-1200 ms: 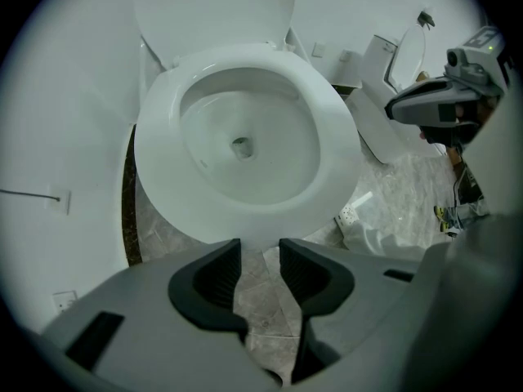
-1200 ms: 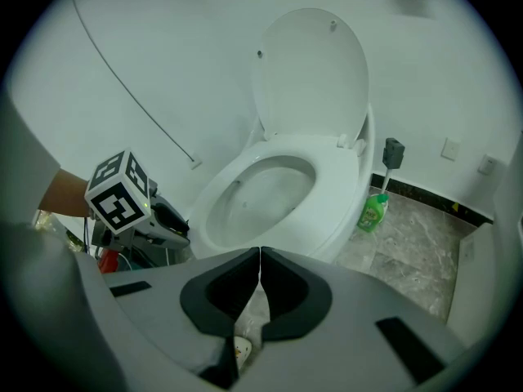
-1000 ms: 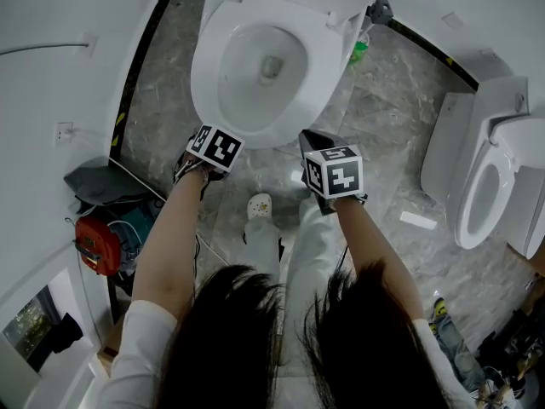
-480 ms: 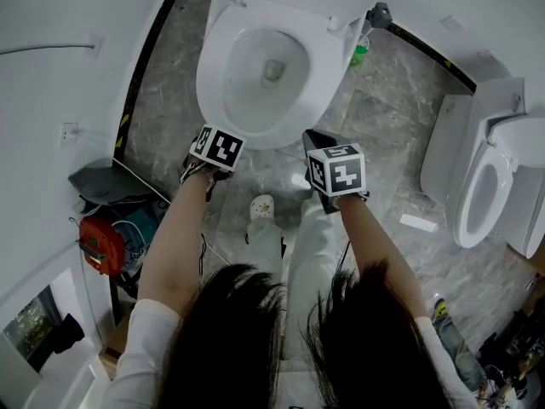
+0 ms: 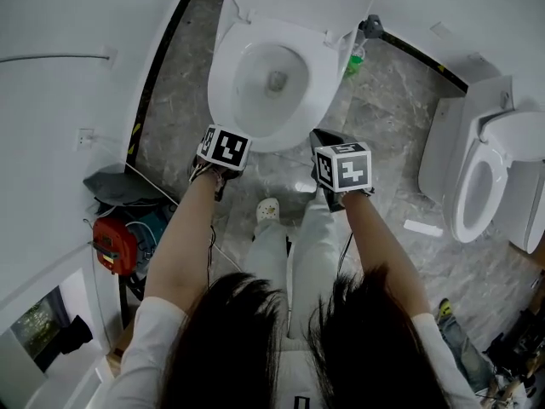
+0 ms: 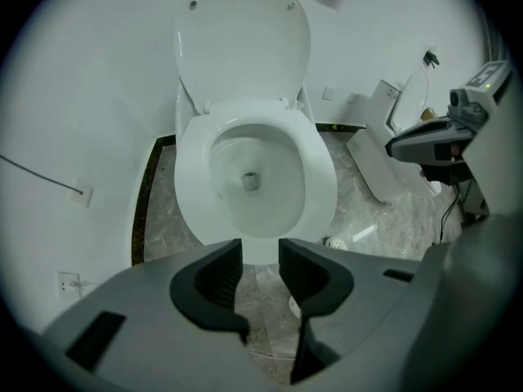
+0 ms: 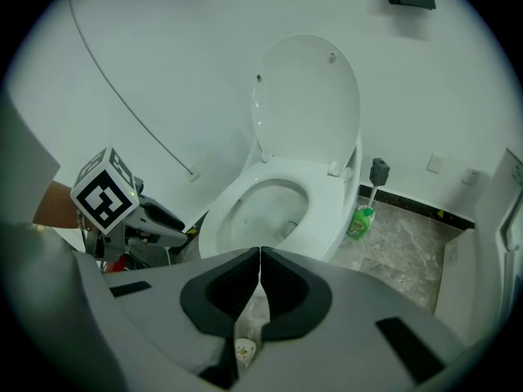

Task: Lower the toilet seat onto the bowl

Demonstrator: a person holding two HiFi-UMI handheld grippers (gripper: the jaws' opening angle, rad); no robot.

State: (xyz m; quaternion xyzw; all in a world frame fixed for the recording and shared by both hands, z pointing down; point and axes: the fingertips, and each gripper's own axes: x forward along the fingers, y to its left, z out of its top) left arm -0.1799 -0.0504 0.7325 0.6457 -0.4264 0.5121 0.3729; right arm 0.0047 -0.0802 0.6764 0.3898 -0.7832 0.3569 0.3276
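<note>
The white toilet (image 5: 271, 75) stands at the top of the head view. A wide white seat ring (image 6: 253, 178) lies flat on the bowl, and the solid lid (image 6: 241, 43) stands upright behind it against the wall. My left gripper (image 6: 260, 256) hovers just before the bowl's front edge, its jaws a small gap apart with nothing between them. My right gripper (image 7: 260, 256) hangs off the bowl's front right, shut and empty. In the head view the left gripper (image 5: 220, 156) and right gripper (image 5: 330, 147) flank the bowl's front rim without touching it.
A green bottle (image 5: 356, 56) and a toilet brush (image 5: 371, 25) stand right of the bowl. A second white toilet (image 5: 477, 186) is at the far right. A grey bag (image 5: 119, 186) and a red device (image 5: 115, 245) lie on the left. The person's shoe (image 5: 269, 210) is on the marble floor.
The head view has pulled back, so the toilet sits higher and smaller in frame. Both grippers hold their places before the bowl's front edge, with jaws unchanged.
</note>
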